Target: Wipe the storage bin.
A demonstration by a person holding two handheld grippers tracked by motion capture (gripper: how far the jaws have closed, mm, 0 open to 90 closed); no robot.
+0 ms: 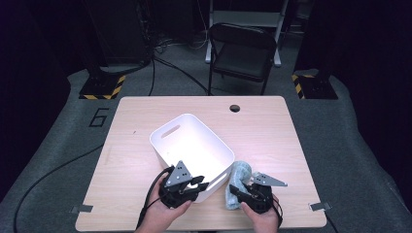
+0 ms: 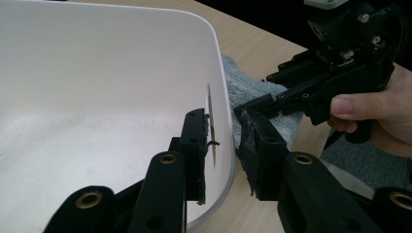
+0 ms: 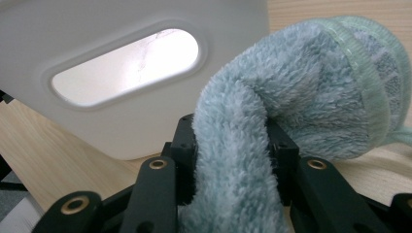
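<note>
A white plastic bin (image 1: 188, 116) stands at an angle in the middle of the wooden table. My left gripper (image 1: 204, 185) is at the bin's near corner. In the left gripper view its jaws (image 2: 221, 117) straddle the bin's wall (image 2: 97, 73), one inside and one outside, with a small gap at the outer pad. A fluffy pale blue-green cloth (image 1: 241, 173) lies against the bin's near right side. My right gripper (image 1: 236, 190) is shut on the cloth's near end. In the right gripper view the cloth (image 3: 311, 87) bulges up between the jaws (image 3: 231, 127), right in front of the bin's handle slot (image 3: 126, 65).
The table (image 1: 262, 131) has bare wood around the bin and a round cable hole (image 1: 235, 108) at its far edge. A black folding chair (image 1: 241, 51) stands beyond the table. A hand (image 2: 379, 109) holds the right gripper close beside the left one.
</note>
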